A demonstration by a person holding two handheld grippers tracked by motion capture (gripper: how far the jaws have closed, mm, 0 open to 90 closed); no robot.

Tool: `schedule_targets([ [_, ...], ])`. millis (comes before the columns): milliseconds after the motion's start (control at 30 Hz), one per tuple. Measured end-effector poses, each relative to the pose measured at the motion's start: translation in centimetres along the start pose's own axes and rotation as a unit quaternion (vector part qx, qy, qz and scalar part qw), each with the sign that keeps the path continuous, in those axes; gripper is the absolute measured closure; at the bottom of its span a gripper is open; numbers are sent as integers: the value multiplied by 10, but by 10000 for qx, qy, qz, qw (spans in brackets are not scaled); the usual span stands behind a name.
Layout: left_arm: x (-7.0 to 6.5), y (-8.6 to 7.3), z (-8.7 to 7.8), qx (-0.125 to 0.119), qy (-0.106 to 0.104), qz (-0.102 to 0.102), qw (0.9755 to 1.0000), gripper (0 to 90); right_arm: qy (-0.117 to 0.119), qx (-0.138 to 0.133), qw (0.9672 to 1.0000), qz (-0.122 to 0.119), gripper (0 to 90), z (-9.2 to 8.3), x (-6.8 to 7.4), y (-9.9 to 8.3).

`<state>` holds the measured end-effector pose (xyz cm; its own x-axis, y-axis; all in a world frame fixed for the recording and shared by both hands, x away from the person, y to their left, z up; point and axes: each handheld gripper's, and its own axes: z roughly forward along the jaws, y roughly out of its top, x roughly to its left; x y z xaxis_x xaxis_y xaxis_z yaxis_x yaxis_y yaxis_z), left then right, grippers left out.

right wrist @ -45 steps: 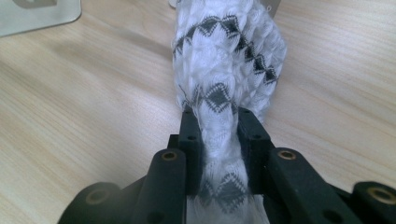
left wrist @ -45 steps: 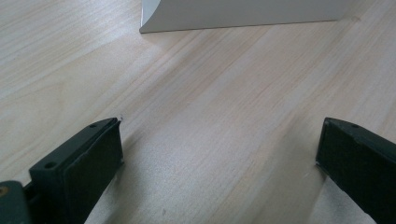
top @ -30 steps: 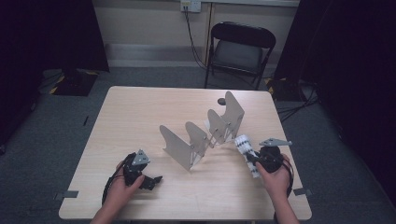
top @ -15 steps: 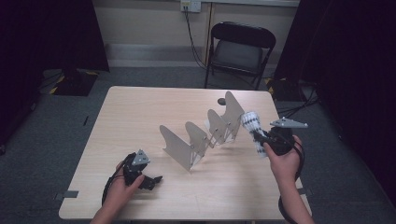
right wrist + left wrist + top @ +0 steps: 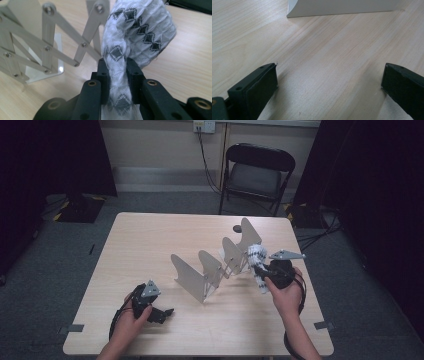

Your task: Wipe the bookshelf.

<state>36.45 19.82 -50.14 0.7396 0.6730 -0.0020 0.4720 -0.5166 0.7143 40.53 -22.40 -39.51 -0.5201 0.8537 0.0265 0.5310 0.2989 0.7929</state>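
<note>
2 jaws of the right gripper [image 5: 117,75] clamp a white patterned sock [image 5: 135,32]; an expanding rack [image 5: 37,42] stands just beside it. Left gripper [image 5: 329,85] gapes empty above the table [image 5: 324,50].

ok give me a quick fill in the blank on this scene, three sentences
1. The right tongs are shut on a rolled white ____ with black diamonds.
2. The left tongs rest on the table with jaws ____.
3. The accordion rack has ____ upright panels.

Missing words: cloth; open; four
</note>
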Motion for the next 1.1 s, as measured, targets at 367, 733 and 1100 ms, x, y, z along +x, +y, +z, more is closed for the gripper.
schedule_targets([
  [367, 0, 0, 0, -10, -3, -15, 10000, 2, 68, 328, 9994, 41, 767, 18, -1, -25],
  [733, 0, 0, 0, -12, -4, -16, 10000, 2, 151, 745, 9970, 162, 767, 40, -1, -66],
  [1100, 0, 0, 0, 9, 0, 13, 10000, 2, 82, 785, 9967, 163, 765, 35, -2, -71],
])
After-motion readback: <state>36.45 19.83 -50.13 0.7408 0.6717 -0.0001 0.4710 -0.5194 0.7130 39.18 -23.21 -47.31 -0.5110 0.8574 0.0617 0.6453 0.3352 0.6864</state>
